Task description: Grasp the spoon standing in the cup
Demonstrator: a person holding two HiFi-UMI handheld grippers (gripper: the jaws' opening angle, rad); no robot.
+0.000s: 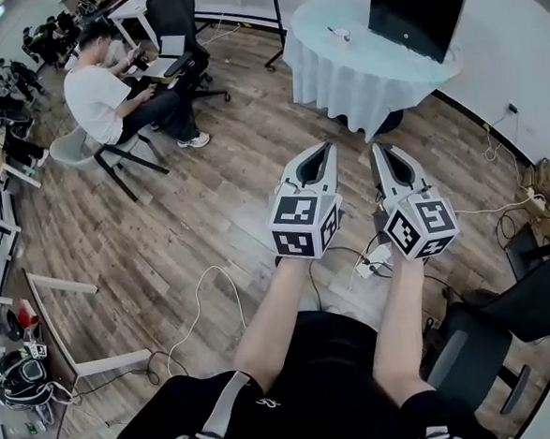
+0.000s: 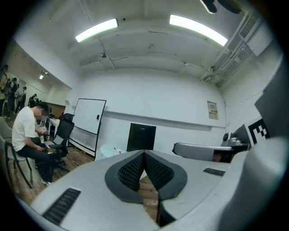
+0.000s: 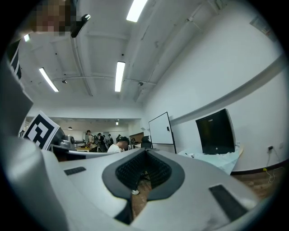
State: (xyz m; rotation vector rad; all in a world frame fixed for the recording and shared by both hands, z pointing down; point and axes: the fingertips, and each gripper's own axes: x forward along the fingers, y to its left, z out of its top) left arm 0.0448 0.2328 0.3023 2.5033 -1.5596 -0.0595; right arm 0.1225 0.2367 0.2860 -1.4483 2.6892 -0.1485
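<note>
Since neither the cup nor the spoon is shown in any view, their place cannot be given; the grasp is judged not yet begun.

Risks, as judged:
- the left gripper (image 1: 325, 148) and the right gripper (image 1: 379, 147) are both held with jaws pressed together, pad against pad, nothing between them; were a spoon handle met in that state, it would likely be pushed aside or the cup tipped; an opening is judged to be needed first;
- the two grippers are carried close, side by side; a knock between them could be caused by a careless swing;
- a white cable (image 1: 198, 299) is trailed across the wooden floor (image 1: 226, 184) near the person's feet; a trip could be caused by it if the round table (image 1: 326, 70) is walked to;
- a small item (image 1: 338, 33) lies on that table's cloth, too small to be identified; it should not be assumed to be the target.

Counts:
- grippers, two; marker cubes (image 1: 304, 226), two, one per gripper;
- cups seen, none; spoons seen, none;
- round table, one; dark monitor (image 1: 415, 12) stood on it, one;
- whiteboard (image 2: 86, 122), one;
- seated person (image 1: 93, 95), one nearby; further figures behind are too small to be counted;
- ceiling light strips (image 2: 97, 30), two in the left gripper view.
</note>
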